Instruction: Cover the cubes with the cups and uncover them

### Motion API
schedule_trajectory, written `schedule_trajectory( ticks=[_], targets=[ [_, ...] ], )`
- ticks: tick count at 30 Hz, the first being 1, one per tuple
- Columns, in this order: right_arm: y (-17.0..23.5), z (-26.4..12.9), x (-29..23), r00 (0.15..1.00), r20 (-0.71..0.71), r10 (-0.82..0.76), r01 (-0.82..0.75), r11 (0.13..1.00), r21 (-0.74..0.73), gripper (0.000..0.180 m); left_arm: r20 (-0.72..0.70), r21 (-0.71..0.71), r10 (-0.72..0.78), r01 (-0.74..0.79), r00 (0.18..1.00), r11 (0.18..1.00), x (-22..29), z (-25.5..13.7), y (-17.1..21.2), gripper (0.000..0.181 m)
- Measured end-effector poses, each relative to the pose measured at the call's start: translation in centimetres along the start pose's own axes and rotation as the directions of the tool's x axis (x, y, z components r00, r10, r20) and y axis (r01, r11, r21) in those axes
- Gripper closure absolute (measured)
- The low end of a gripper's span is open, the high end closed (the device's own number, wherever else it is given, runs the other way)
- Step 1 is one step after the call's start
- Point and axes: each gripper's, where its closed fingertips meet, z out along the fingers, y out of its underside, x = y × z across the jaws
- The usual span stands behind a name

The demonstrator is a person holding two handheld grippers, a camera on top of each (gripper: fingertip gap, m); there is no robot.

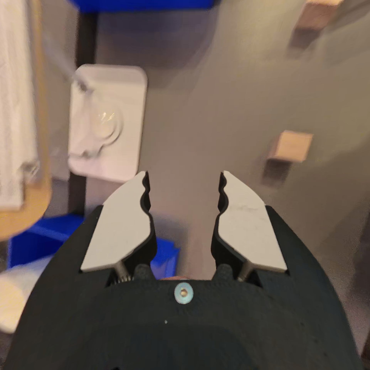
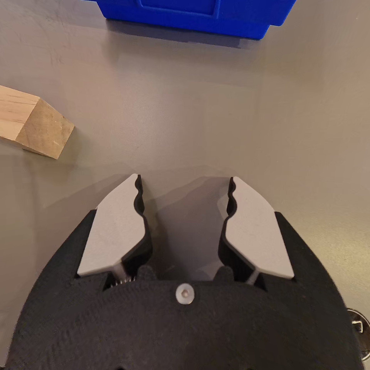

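In the blurred left wrist view, two wooden cubes stand on the grey table: one (image 1: 288, 152) to the right of my fingers, another (image 1: 314, 22) at the far upper right. My left gripper (image 1: 184, 174) is open and empty above the table. A white tray (image 1: 128, 84) at the left holds clear cups (image 1: 104, 124), blurred. In the right wrist view, a wooden cube (image 2: 34, 122) lies at the left edge. My right gripper (image 2: 185, 177) is open and empty, close over the bare table, to the right of that cube.
A blue bin (image 2: 192, 18) stands at the far edge in the right wrist view; it also shows in the left wrist view (image 1: 140, 4). Another blue bin (image 1: 40, 240) sits lower left, below the table edge. A tan curved surface with white cloth (image 1: 16, 100) is at far left.
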Motion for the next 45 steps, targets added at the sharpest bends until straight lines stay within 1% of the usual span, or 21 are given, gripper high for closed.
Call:
schedule_trajectory(
  ticks=[2, 4, 6, 8, 10, 12, 15, 18, 22, 27, 28, 30, 31, 34, 37, 40, 43, 45],
  targets=[
    [0.0, 0.0, 0.0, 1.0, 0.0, 0.0, 0.0, 1.0, 0.0, 0.097, 0.078, -0.023, -0.021, 0.023, 0.997, 0.999, -3.6, -2.2, 4.1, 0.116],
    [0.0, 0.0, 0.0, 1.0, -0.001, 0.0, 0.0, 1.0, 0.0, 0.097, 0.109, -0.068, -0.018, 0.026, 0.994, 0.997, -6.2, -3.9, 8.1, 0.118],
    [0.0, 0.0, 0.0, 1.0, -0.001, 0.0, 0.0, 1.0, 0.0, 0.097, 0.125, -0.094, 0.003, 0.009, 0.992, 0.996, -8.3, -4.5, 11.3, 0.119],
    [0.0, 0.0, 0.0, 1.0, 0.0, 0.001, -0.001, 1.0, 0.0, 0.097, 0.121, -0.135, 0.001, 0.015, 0.993, 0.991, -9.9, -4.3, 14.2, 0.117],
    [0.0, 0.0, 0.0, 1.0, -0.002, -0.001, 0.001, 1.0, -0.001, 0.097, 0.079, -0.142, 0.021, -0.01, 0.997, 0.99, -10.6, -3.4, 16.0, 0.12],
    [0.0, 0.0, 0.0, 1.0, -0.001, -0.001, 0.001, 1.0, -0.001, 0.097, 0.061, -0.202, 0.034, -0.021, 0.998, 0.979, -11.3, -2.4, 18.0, 0.116],
    [0.0, 0.0, 0.0, 1.0, 0.0, -0.001, 0.001, 1.0, -0.001, 0.097, -0.009, -0.211, 0.039, -0.04, 0.999, 0.977, -11.5, -0.6, 19.4, 0.115],
    [0.0, 0.0, 0.0, 1.0, 0.001, -0.001, 0.001, 1.0, -0.001, 0.097, -0.049, -0.219, 0.057, -0.066, 0.997, 0.974, -11.9, 1.1, 20.5, 0.113],
    [0.0, 0.0, 0.0, 1.0, 0.003, 0.001, -0.001, 1.0, 0.0, 0.097, -0.096, -0.301, 0.067, -0.093, 0.993, 0.949, -12.3, 3.1, 22.6, 0.111],
    [0.0, 0.0, 0.0, 1.0, 0.004, 0.003, -0.003, 1.0, 0.001, 0.097, -0.143, -0.346, 0.04, -0.088, 0.989, 0.934, -12.4, 4.7, 24.1, 0.114],
    [0.0, 0.0, 0.0, 1.0, 0.004, 0.003, -0.003, 1.0, 0.001, 0.097, -0.158, -0.354, 0.024, -0.079, 0.987, 0.932, -12.3, 5.0, 24.4, 0.117],
    [0.0, 0.0, 0.0, 1.0, 0.004, 0.003, -0.003, 1.0, 0.001, 0.097, -0.19, -0.369, 0.003, -0.074, 0.982, 0.927, -11.9, 5.4, 25.0, 0.128],
    [0.0, 0.0, 0.0, 1.0, 0.005, 0.004, -0.004, 1.0, 0.002, 0.097, -0.186, -0.358, 0.012, -0.079, 0.983, 0.93, -12.0, 5.5, 24.9, 0.136],
    [0.0, 0.0, 0.0, 1.0, 0.005, 0.004, -0.004, 1.0, 0.002, 0.097, -0.191, -0.345, 0.021, -0.087, 0.981, 0.935, -11.9, 5.4, 24.7, 0.136],
    [0.0, 0.0, 0.0, 1.0, 0.006, 0.005, -0.005, 1.0, 0.002, 0.097, -0.147, -0.358, 0.017, -0.069, 0.989, 0.931, -12.1, 3.8, 24.2, 0.136],
    [0.0, 0.0, 0.0, 1.0, 0.005, 0.004, -0.004, 1.0, 0.002, 0.097, -0.092, -0.381, 0.037, -0.069, 0.995, 0.922, -11.4, 0.6, 22.8, 0.136],
    [0.0, 0.0, 0.0, 1.0, 0.003, 0.005, -0.005, 1.0, 0.002, 0.098, -0.066, -0.351, 0.046, -0.066, 0.997, 0.934, -8.4, -2.7, 19.9, 0.136],
    [0.0, 0.0, 0.1, 1.0, 0.0, 0.005, -0.005, 1.0, 0.002, 0.098, -0.059, -0.337, 0.066, -0.082, 0.996, 0.938, -5.4, -3.9, 17.9, 0.136]
  ],
)
